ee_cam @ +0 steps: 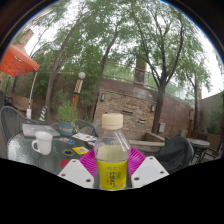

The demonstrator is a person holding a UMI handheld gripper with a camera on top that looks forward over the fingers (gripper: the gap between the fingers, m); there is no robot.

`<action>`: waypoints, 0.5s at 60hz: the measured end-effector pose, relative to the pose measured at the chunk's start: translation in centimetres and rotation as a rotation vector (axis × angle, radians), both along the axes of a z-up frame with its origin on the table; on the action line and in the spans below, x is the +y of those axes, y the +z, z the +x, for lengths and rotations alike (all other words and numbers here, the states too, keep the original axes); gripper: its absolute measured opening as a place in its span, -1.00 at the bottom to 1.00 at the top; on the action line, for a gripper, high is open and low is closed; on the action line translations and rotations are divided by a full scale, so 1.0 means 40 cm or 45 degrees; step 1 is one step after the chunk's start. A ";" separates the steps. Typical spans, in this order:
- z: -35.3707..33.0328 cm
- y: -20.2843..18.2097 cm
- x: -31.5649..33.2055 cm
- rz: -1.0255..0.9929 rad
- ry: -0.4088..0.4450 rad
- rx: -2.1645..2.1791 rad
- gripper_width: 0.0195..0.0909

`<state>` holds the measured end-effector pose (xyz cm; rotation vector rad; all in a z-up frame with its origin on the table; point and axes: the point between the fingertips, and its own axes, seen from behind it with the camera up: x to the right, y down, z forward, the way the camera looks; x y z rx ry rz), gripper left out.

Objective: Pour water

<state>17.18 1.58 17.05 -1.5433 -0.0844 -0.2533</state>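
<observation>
- Outdoors, leftmost: an orange parasol (pixel 17 62) stands over a chair (pixel 9 122) at the round table (pixel 24 152).
- White mug (pixel 42 144) sits on the table, left of the fingers; a small potted plant (pixel 66 116) stands behind it.
- Gripper (pixel 112 168) grips the bottle (pixel 112 152), both magenta pads (pixel 88 160) pressed to its sides; pale cap, yellow liquid inside, upright.
- Right: dark chair (pixel 176 152), stone wall (pixel 130 105) and trees (pixel 150 40) beyond.
</observation>
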 end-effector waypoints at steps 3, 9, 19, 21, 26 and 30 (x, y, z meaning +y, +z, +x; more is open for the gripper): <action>-0.018 0.093 0.031 0.020 -0.012 -0.112 -0.50; -0.118 0.261 0.121 0.065 -0.053 -0.428 -0.50; -0.316 0.311 0.303 -0.013 -0.076 -1.265 -0.51; -0.360 0.268 0.335 -0.040 -0.066 -1.486 -0.52; -0.447 0.184 0.376 -0.053 -0.098 -2.061 -0.51; -0.493 0.119 0.412 -0.041 -0.098 -2.421 -0.51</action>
